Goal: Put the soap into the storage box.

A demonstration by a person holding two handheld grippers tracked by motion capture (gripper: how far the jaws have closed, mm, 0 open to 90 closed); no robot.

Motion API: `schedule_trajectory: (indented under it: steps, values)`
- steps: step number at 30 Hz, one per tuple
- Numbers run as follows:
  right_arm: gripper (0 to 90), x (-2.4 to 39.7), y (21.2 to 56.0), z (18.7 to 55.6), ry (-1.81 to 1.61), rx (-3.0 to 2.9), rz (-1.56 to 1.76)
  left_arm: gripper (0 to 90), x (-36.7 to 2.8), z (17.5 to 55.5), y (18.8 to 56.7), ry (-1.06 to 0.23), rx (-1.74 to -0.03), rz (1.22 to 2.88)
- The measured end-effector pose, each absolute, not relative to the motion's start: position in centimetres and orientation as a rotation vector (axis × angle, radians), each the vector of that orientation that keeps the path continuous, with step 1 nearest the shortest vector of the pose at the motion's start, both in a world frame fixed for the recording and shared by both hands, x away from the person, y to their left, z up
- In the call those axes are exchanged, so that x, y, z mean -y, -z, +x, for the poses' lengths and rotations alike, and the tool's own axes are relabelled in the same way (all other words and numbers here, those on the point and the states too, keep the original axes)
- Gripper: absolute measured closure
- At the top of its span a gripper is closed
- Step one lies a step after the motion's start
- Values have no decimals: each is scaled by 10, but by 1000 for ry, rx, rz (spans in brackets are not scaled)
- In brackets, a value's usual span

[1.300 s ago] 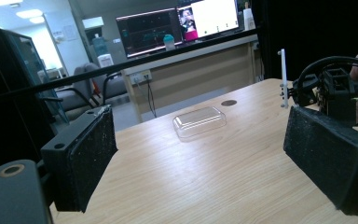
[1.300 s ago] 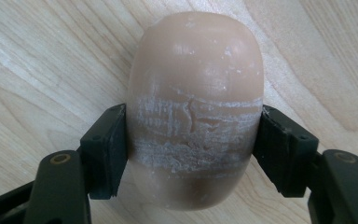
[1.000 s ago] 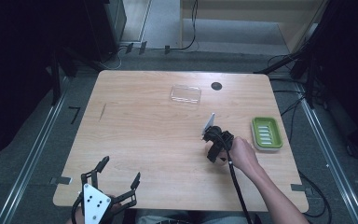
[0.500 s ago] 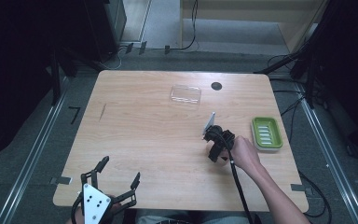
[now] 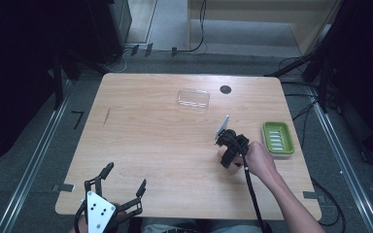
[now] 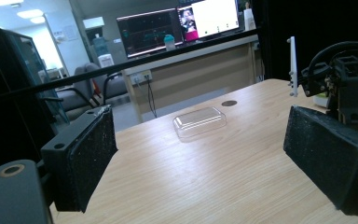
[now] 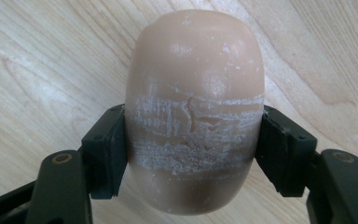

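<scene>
Pinching a smooth tan oval bar of soap (image 7: 193, 112) across its middle, the right gripper (image 5: 229, 148) holds it just above the wooden table (image 5: 145, 131), likely bound for the green ridged soap dish (image 5: 278, 138) nearby. Spread wide and holding nothing, the left gripper (image 5: 121, 182) waits at the near edge.

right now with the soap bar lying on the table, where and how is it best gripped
Grip the soap bar across its short width at the middle, coming down from above with the long axis running between the fingers. Its rounded oval shape tapers at both ends, so the broad scuffed mid-band gives the flattest sides. The right gripper is already clamped there.
</scene>
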State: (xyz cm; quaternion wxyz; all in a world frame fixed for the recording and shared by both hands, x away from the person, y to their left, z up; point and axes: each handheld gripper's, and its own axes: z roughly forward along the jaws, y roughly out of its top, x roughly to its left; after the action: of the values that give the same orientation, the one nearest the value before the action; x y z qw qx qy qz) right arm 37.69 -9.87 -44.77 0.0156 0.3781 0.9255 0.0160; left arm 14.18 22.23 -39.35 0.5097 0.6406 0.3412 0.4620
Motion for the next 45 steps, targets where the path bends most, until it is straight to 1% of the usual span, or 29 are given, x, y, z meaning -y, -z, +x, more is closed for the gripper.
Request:
schedule_trajectory:
  steps: [45]
  values:
    - [333,137,429,378,-22,-2848,1268,99,-223,142,393,-1113,-824,1542]
